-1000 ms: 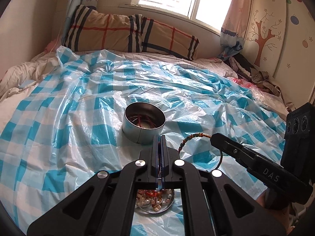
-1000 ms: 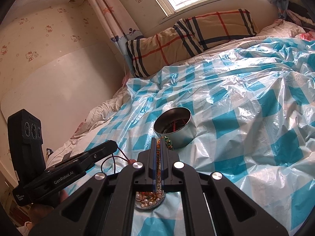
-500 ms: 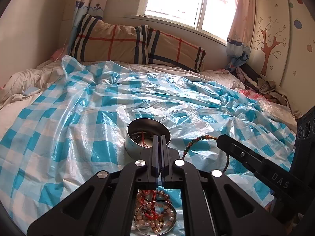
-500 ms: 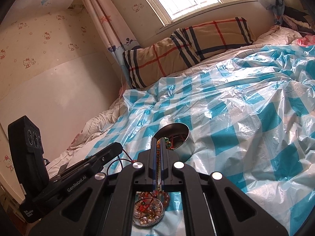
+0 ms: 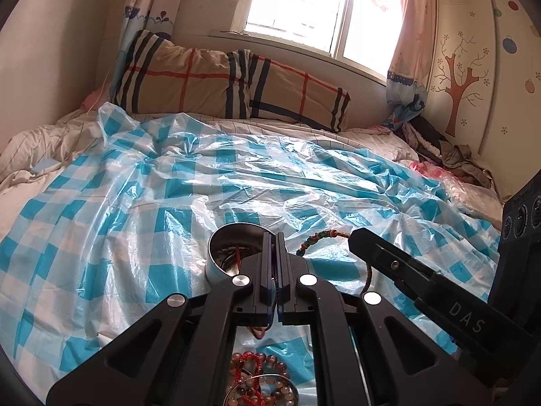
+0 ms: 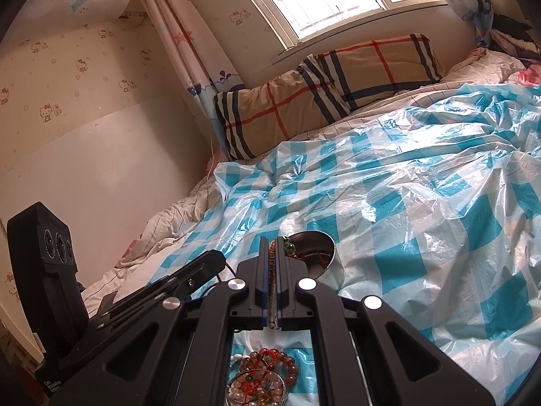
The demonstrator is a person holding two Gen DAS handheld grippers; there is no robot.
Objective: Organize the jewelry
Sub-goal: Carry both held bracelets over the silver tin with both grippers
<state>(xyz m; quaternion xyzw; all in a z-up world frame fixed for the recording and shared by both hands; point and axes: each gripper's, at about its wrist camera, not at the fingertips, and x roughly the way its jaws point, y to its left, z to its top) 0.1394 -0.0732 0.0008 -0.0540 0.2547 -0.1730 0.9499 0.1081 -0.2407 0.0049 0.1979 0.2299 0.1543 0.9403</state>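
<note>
- Round tin [image 5: 236, 250] sits on the checked plastic sheet [image 5: 135, 203] with red cords inside; a small dish [image 5: 260, 390] heaped with bead bracelets lies nearer me.
- My left gripper [image 5: 274, 237] is clamped on a thin red cord [image 5: 258, 333]; my right gripper [image 6: 273, 241] pinches a braided bracelet [image 6: 272, 270].
- My gripper frames cover part of the tin and dish.
- Plaid pillow [image 5: 219, 84] lies by the window.
</note>
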